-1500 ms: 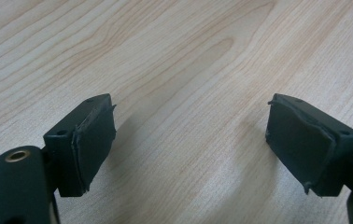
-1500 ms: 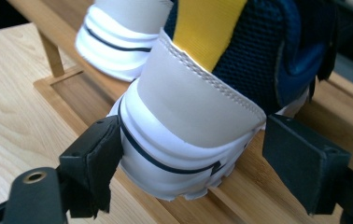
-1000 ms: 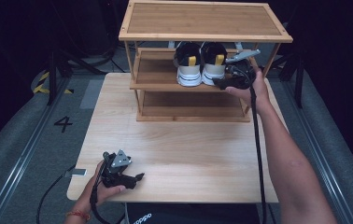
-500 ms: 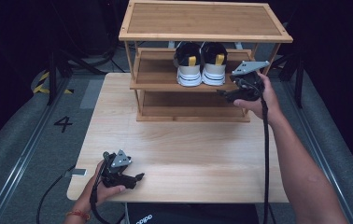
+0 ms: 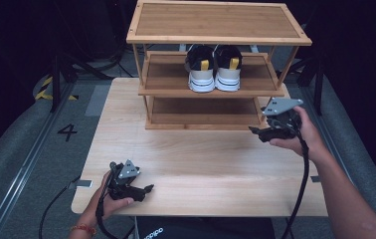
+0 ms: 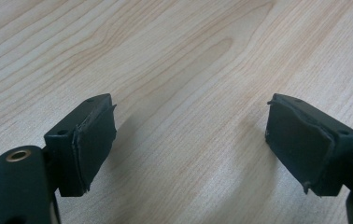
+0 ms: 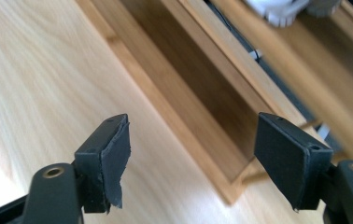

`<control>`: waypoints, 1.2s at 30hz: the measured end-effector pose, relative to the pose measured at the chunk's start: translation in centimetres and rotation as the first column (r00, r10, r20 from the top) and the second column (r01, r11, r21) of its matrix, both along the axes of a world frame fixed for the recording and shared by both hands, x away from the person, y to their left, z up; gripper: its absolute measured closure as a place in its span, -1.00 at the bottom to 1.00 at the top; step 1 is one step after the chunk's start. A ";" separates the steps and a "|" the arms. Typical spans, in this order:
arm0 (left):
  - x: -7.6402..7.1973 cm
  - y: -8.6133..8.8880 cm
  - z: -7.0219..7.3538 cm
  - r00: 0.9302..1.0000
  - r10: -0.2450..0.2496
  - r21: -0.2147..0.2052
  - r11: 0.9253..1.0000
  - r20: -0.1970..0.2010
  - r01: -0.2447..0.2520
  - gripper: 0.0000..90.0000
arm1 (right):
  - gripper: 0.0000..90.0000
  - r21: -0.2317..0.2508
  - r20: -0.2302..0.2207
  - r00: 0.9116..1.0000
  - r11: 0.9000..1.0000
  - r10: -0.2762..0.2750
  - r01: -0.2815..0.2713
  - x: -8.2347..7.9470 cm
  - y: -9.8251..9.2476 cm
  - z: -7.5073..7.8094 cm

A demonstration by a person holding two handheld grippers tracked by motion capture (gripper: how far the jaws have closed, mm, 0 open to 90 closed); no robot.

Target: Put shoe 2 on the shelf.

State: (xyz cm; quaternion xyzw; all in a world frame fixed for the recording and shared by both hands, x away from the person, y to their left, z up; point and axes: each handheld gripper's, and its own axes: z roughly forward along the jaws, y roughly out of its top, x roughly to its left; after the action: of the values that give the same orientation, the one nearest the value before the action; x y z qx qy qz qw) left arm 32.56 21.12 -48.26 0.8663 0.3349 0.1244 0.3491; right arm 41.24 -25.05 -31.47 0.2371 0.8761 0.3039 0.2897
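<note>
A pair of black and white shoes (image 5: 214,67) with yellow heel tabs stands side by side on the middle shelf of a three-tier wooden rack (image 5: 211,93). My right gripper (image 5: 254,132) hovers by the rack's bottom right corner and points left. Its jaws have just been opening and are open with nothing between them. In the right gripper view the gripper (image 7: 191,154) faces the rack's lowest shelf (image 7: 202,88), and a white shoe sole (image 7: 282,9) shows at the top edge. My left gripper (image 5: 148,189) rests low at the table's front left. It is open (image 6: 191,140) over bare wood.
The rack stands at the far end of a light wooden table (image 5: 201,164). Grey floor mats lie on both sides, the left one marked with a 4 (image 5: 67,132). Cables trail from both grippers over the front edge.
My right gripper has drawn back from the shoes on the middle shelf, moving right and down to the rack's lower right corner. The left hand has stayed where it was.
</note>
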 end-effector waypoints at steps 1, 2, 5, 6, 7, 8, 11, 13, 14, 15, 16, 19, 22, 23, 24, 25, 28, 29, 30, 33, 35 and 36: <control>0.0 0.0 0.0 1.000 0.000 -0.001 1.000 0.000 0.000 -0.63 | -0.37 0.000 -0.003 1.000 1.000 -0.004 0.004 -0.4 -0.5 -0.4; 0.0 0.0 0.0 1.000 0.000 0.000 1.000 0.000 0.000 -0.63 | -0.37 -0.005 -0.007 1.000 1.000 -0.010 0.010 -0.8 -1.0 -0.8; 0.0 0.0 0.0 1.000 0.000 0.000 1.000 0.000 0.000 -0.63 | -0.38 -0.025 -0.007 1.000 0.999 -0.025 0.025 -1.6 -2.0 -1.9; 0.0 0.0 0.0 1.000 0.000 -0.001 1.000 0.000 0.000 -0.63 | -0.38 -0.032 -0.005 0.999 0.999 -0.033 0.032 -2.2 -2.9 -2.7; 0.0 0.0 0.0 1.000 0.000 -0.001 1.000 0.000 0.000 -0.63 | -0.38 -0.032 -0.005 0.999 0.999 -0.033 0.032 -2.2 -2.9 -2.7; 0.0 0.0 0.0 1.000 0.000 -0.001 1.000 0.000 0.000 -0.63 | -0.38 -0.033 -0.004 0.999 0.999 -0.043 0.043 -2.6 -3.3 -3.1; 0.0 0.0 0.0 1.000 -0.001 0.000 1.000 0.001 0.001 -0.63 | -0.38 -0.024 -0.009 0.998 0.998 -0.056 0.056 -3.7 -4.7 -4.5; 0.0 0.0 0.0 1.000 -0.002 0.000 1.000 0.000 0.002 -0.63 | -0.38 -0.017 -0.010 0.998 0.998 -0.062 0.062 -4.3 -5.7 -5.6; 0.0 0.0 0.0 1.000 -0.003 0.001 1.000 0.001 0.003 -0.63 | -0.38 -0.010 -0.019 0.998 0.998 -0.065 0.065 -4.5 -6.0 -5.9; 0.0 0.0 0.0 1.000 -0.004 0.001 1.000 0.000 0.004 -0.63 | -0.37 0.000 -0.022 0.997 0.998 -0.070 0.070 -5.1 -6.9 -7.0; 0.0 0.0 0.0 1.000 -0.003 0.001 1.000 0.000 0.003 -0.63 | -0.38 0.001 -0.024 0.997 0.997 -0.071 0.071 -5.3 -7.2 -7.3; 0.1 0.0 0.0 1.000 -0.005 0.005 1.000 0.004 0.005 -0.64 | -0.38 0.024 -0.042 0.996 0.996 -0.081 0.082 -5.9 -8.2 -8.6; 0.1 0.0 0.0 1.000 -0.005 0.005 1.000 0.004 0.005 -0.64 | -0.38 0.026 -0.050 0.995 0.996 -0.088 0.089 -6.3 -8.7 -9.4; 0.1 0.0 0.0 1.000 -0.006 0.005 1.000 0.003 0.006 -0.64 | -0.38 0.039 -0.063 0.994 0.994 -0.095 0.097 -6.6 -9.4 -10.3; 0.1 0.0 0.0 1.000 -0.006 0.005 1.000 0.003 0.006 -0.64 | -0.38 0.044 -0.063 0.993 0.994 -0.097 0.100 -6.6 -9.6 -10.6; 0.1 0.0 0.0 1.000 -0.005 0.007 1.000 0.004 0.005 -0.64 | -0.38 0.048 -0.067 0.992 0.993 -0.102 0.106 -6.8 -9.9 -11.1; 0.1 0.0 0.0 1.000 -0.004 0.007 1.000 0.004 0.004 -0.64 | -0.38 0.075 -0.100 0.988 0.989 -0.121 0.129 -7.2 -10.9 -12.4; 0.1 0.0 0.0 1.000 -0.004 0.006 1.000 0.004 0.004 -0.64 | -0.38 0.081 -0.108 0.986 0.988 -0.126 0.135 -7.3 -11.2 -12.9; 0.1 0.0 0.0 1.000 -0.004 0.006 1.000 0.004 0.004 -0.64 | -0.38 0.081 -0.108 0.986 0.988 -0.126 0.135 -7.3 -11.2 -12.9; 0.1 0.0 0.0 1.000 -0.004 0.007 1.000 0.004 0.004 -0.64 | -0.38 0.089 -0.127 0.981 0.983 -0.148 0.160 -7.6 -12.0 -14.0; 0.1 0.0 0.0 1.000 -0.004 0.007 1.000 0.004 0.004 -0.64 | -0.39 0.109 -0.147 0.976 0.978 -0.159 0.176 -7.8 -12.5 -14.7; 0.1 0.0 0.0 1.000 -0.003 0.007 1.000 0.004 0.003 -0.64 | -0.39 0.120 -0.152 0.974 0.975 -0.171 0.190 -8.0 -13.1 -15.1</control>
State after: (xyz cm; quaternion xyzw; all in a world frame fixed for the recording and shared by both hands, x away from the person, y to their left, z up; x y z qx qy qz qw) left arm 32.63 21.14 -48.23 0.8678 0.3324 0.1265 0.3470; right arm 33.27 -38.13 -46.60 0.3553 0.8468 0.3167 0.2373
